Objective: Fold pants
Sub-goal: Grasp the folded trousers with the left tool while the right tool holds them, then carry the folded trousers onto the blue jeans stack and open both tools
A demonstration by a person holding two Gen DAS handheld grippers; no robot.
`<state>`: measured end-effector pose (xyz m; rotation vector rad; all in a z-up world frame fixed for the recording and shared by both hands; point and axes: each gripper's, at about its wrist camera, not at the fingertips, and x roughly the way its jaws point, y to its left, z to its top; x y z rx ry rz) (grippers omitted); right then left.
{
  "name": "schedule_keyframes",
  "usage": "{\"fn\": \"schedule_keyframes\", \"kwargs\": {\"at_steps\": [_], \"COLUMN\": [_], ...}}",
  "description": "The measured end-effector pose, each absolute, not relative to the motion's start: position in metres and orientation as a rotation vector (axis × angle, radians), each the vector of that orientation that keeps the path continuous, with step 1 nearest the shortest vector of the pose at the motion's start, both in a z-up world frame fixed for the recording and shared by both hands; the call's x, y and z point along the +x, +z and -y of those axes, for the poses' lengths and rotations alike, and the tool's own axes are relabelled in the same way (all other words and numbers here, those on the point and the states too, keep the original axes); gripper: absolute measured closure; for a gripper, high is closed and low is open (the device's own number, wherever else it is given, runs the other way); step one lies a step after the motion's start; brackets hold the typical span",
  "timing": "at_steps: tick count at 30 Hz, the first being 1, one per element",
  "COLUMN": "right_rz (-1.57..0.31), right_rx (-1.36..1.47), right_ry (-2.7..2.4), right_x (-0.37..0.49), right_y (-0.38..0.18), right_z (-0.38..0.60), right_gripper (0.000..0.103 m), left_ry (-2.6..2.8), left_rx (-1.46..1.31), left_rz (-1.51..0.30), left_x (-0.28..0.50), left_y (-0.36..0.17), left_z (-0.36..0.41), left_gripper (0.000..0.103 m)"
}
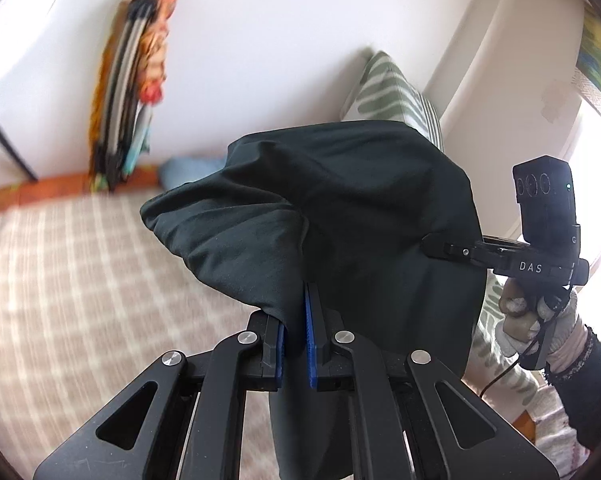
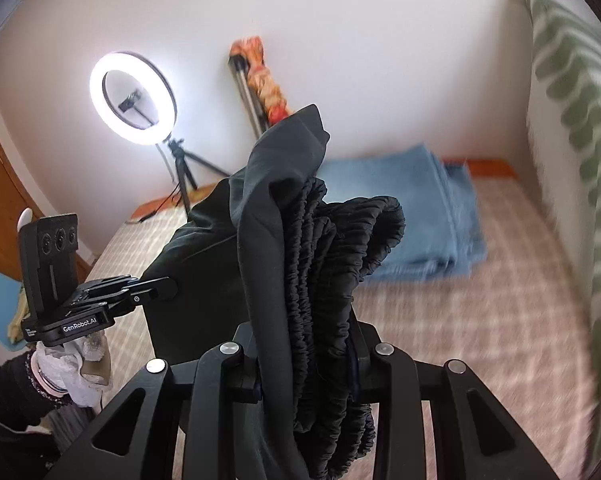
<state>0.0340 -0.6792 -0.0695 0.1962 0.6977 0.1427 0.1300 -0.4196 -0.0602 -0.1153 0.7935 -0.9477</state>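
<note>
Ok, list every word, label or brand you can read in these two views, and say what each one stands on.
"DAS" – on the black bar of the right gripper, seen from the left wrist.
"G" – on the upright module above that bar; the rest is cut off.
"GenRobot.AI" – on the base of the left gripper, seen from the right wrist.
Small print left of "GenRobot.AI": too small to read.

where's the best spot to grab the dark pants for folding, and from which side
Grip the dark pants at the gathered elastic waistband, coming from below with fingers across the bunched folds, as the right gripper does. The ridged band is thick and won't slip. The left gripper pinches the thin smooth cloth at the other end.
</note>
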Motion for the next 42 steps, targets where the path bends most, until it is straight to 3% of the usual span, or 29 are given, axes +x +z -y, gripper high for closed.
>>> {"fn": "schedule_keyframes", "kwargs": {"at_steps": [17, 31, 33, 35, 38, 40, 42], "right_rz": [-0.617, -0.722, -0.765, -0.788, -0.812, -0.785, -0.754], "right_rx": [0.115, 0.055, 0.022, -0.014, -0.035, -0.003, 0.02], "right_ry": [0.039, 0.008, -0.028, -0.093, -0.186, -0.205, -0.194], "right_x": [0.136, 0.231, 0.245, 0.252, 0.258, 0.251, 0.242], "right_y": [-0.021, -0.076, -0.091, -0.098, -0.102, -0.097, -0.088], "right_z": [0.732, 0.759, 0.761, 0.763, 0.773, 0.781, 0.782], "right_gripper": [0.074, 0.073, 0.07, 0.059, 0.055, 0.041, 0.038], "left_ry": [-0.917, -0.825, -0.798, -0.8, -0.807, -0.811, -0.816], "left_rx": [-0.041, 0.009, 0.026, 0.017, 0.032, 0.041, 0.056], "left_rz": [-0.663, -0.696, -0.71, -0.723, -0.734, -0.737, -0.731], "left_x": [0.22, 0.272, 0.274, 0.274, 0.27, 0.268, 0.264], "left_y": [-0.028, -0.054, -0.059, -0.061, -0.062, -0.062, -0.06], "left_z": [0.492, 0.523, 0.524, 0.521, 0.517, 0.514, 0.511], "left_gripper": [0.097, 0.097, 0.097, 0.097, 0.097, 0.097, 0.096]}}
